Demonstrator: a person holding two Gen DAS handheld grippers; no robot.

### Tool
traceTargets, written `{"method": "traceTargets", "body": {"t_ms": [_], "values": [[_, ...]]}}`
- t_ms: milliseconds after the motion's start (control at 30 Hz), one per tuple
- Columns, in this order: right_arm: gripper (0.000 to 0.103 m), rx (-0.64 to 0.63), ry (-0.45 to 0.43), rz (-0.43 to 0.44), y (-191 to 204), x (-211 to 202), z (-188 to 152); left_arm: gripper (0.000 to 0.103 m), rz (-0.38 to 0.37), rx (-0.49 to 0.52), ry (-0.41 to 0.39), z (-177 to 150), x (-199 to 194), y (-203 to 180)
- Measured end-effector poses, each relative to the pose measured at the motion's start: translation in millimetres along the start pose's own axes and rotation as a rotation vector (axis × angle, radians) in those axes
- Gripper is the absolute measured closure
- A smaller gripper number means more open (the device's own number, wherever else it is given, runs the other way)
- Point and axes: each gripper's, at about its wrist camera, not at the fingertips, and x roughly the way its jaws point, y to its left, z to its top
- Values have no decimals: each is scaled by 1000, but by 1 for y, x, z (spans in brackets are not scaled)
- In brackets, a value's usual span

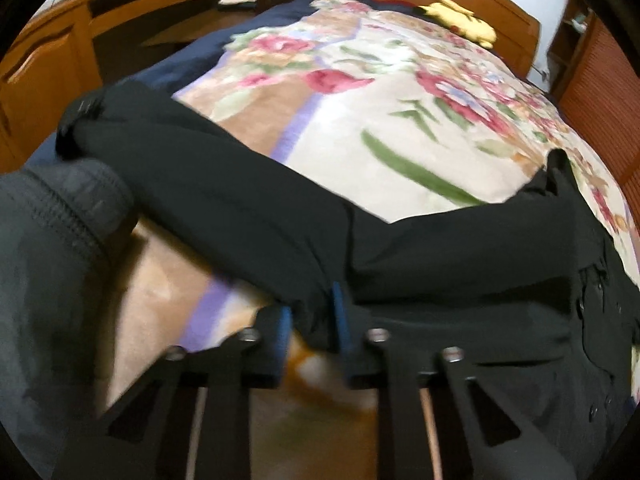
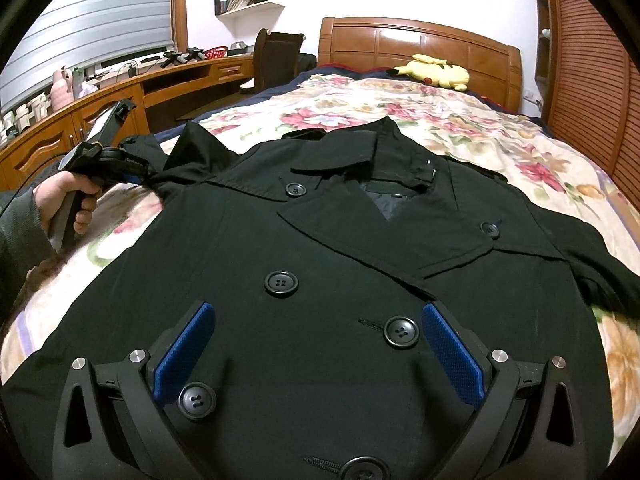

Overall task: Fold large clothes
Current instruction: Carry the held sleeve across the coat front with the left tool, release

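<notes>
Black coat spread on floral bed. Left tool clamped on sleeve, left of frame; right tool wide open, empty, above buttons.

One black double-breasted coat, buttoned, lying face up before me. Collar spread open. Its sleeve stretches sideways.

The left gripper angles steeply downward, its blue pads pinched together on a fold of dark cloth. A hand grips its handle. The right gripper hovers with its jaws spread wide, holding nothing.
</notes>
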Motion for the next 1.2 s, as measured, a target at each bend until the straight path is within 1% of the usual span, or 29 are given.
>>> {"method": "traceTargets", "body": {"t_ms": [67,233,300,367,500,600,733,833,900,1000,1067,1100,1133,1167,1200], "values": [[0,2,-2,0,0,0,0,95,6,21,-15,0,-7,-7],[0,10,-9,0,-2,-1,1,95,27,97,-148,0,-54,-40],[0,21,-12,2,-5,-6,3,95,7,131,-187,-1,-78,-59],[0,20,-26,-16,-9,-16,5,95,-15,162,-216,-2,-98,-78],[0,34,-68,-41,-21,-38,8,95,-67,231,-252,-9,-135,-122],[0,57,-93,-72,-31,-51,7,95,-116,290,-258,-20,-154,-150],[0,54,-102,-102,-29,-57,1,95,-133,389,-248,-46,-173,-185],[0,40,-100,-100,-22,-58,-2,94,-136,426,-243,-65,-184,-197],[0,31,-97,-92,-17,-57,-2,90,-140,445,-242,-76,-190,-201],[0,21,-94,-83,-16,-60,-3,74,-164,455,-236,-89,-201,-199],[0,22,-92,-74,-18,-60,-2,57,-175,458,-236,-95,-208,-196],[0,22,-91,-69,-19,-60,-2,55,-187,456,-238,-96,-213,-191],[0,21,-91,-66,-20,-60,-2,49,-196,452,-237,-98,-215,-190],[0,19,-92,-65,-20,-60,-2,41,-215,446,-234,-99,-219,-186],[0,17,-93,-65,-21,-61,-2,36,-227,444,-234,-100,-222,-183]]}}
